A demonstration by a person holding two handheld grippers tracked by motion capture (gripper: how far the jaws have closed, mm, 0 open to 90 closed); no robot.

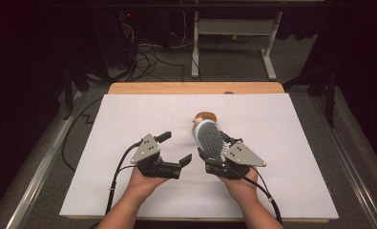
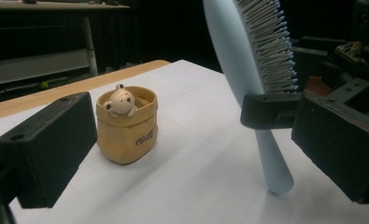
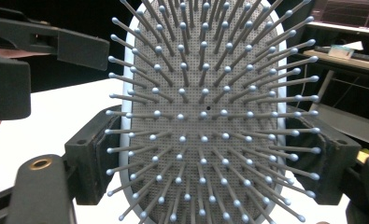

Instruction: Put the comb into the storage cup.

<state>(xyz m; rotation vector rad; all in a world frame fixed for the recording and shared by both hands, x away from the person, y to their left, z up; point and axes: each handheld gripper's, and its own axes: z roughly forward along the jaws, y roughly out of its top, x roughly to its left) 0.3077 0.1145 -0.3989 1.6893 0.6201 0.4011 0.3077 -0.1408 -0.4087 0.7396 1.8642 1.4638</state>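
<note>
Table (image 1: 129,191): white sheet over wood, carrying everything.
Brush (image 1: 211,139): held upright off the table, handle end down, long axis near vertical, bristles facing the person.
Right gripper (image 1: 214,153): jaws clamp the brush head's sides.
Left gripper (image 1: 175,147): jaws wide, nothing between them, just left of the brush.
Cup (image 2: 126,125): yellow, bear figure inside, standing beyond the brush, right hand nearer.
Key relation: the cup lies just ahead of the brush.

Pale blue paddle hairbrush (image 1: 210,137) w/ grey bristle pad, held upright off the bench. Bristles face the person; handle end points down
</note>
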